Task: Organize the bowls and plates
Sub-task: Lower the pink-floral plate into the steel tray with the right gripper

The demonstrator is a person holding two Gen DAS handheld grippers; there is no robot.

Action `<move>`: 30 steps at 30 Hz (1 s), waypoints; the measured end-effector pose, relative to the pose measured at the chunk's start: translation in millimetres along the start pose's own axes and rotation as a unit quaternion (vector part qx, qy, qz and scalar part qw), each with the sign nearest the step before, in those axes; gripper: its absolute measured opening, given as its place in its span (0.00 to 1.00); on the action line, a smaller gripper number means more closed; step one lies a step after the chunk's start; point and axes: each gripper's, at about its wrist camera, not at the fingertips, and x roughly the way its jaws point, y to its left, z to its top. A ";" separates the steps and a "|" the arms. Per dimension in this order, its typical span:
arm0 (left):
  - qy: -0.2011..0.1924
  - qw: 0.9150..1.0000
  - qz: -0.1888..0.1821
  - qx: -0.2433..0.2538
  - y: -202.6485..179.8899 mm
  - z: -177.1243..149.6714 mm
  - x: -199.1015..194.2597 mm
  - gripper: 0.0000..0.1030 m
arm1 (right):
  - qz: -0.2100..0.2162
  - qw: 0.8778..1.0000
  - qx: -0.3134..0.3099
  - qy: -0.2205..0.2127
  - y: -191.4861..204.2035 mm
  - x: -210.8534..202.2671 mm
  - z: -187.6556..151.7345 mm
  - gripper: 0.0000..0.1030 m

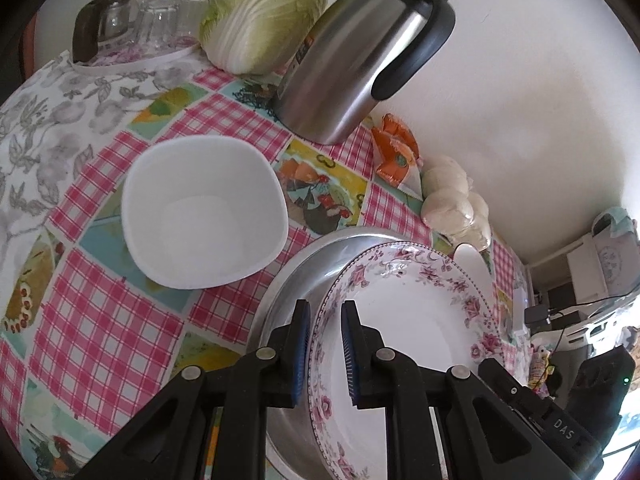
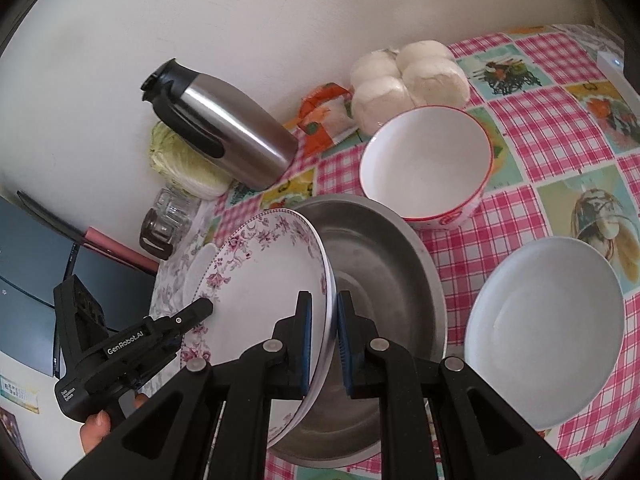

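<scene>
The floral plate [image 1: 404, 320], lower centre of the left wrist view, stands tilted over the steel basin [image 2: 384, 248], its rim caught on both sides. Your left gripper [image 1: 325, 344] straddles the near rim, one blue pad outside and one inside, but a sliver of gap shows at each pad, so you cannot tell from this view whether it is clenched on the plate. Your right gripper [image 2: 322, 340] brackets the opposite edge in the lower centre of its view and appears closed on the plate's rim. The basin sits on the checked tablecloth [image 1: 120, 320]. Around it lie the other pieces: a plain white bowl [image 1: 204, 216] at centre left of the left view, a red-rimmed bowl [image 2: 426, 164] at upper centre right of the right view just beyond the basin, and a white dish [image 2: 548, 332] at lower right, just beside the basin. A thermos [image 2: 224, 124], a cabbage [image 1: 268, 12], upturned glasses [image 1: 160, 12] and white buns [image 2: 412, 76] line the wall. By judgement the task is early: one plate is in hand, and both bowls and the dish remain unstacked.
</scene>
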 end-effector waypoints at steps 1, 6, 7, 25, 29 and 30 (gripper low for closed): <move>0.002 1.000 0.001 0.000 0.0 -0.1 3.6 0.16 | -0.003 1.000 0.000 0.001 -2.4 1.7 0.2 0.14; 0.013 1.000 0.007 0.000 1.8 -5.4 18.0 0.16 | -0.015 1.000 0.001 0.008 -8.5 8.7 0.5 0.14; 0.015 1.000 0.007 -0.001 2.6 -6.3 20.9 0.16 | -0.018 1.000 0.001 0.010 -10.0 10.6 0.6 0.14; 0.014 1.000 0.018 0.006 2.5 -9.0 31.5 0.16 | -0.039 0.999 0.001 0.026 -15.4 27.1 -0.8 0.14; 0.017 1.000 0.020 0.005 3.6 -10.0 33.9 0.16 | -0.045 0.999 0.000 0.029 -14.2 30.0 -0.8 0.14; 0.017 1.000 0.022 0.006 3.8 -10.2 34.6 0.16 | -0.045 0.999 0.001 0.030 -14.4 30.7 -0.8 0.14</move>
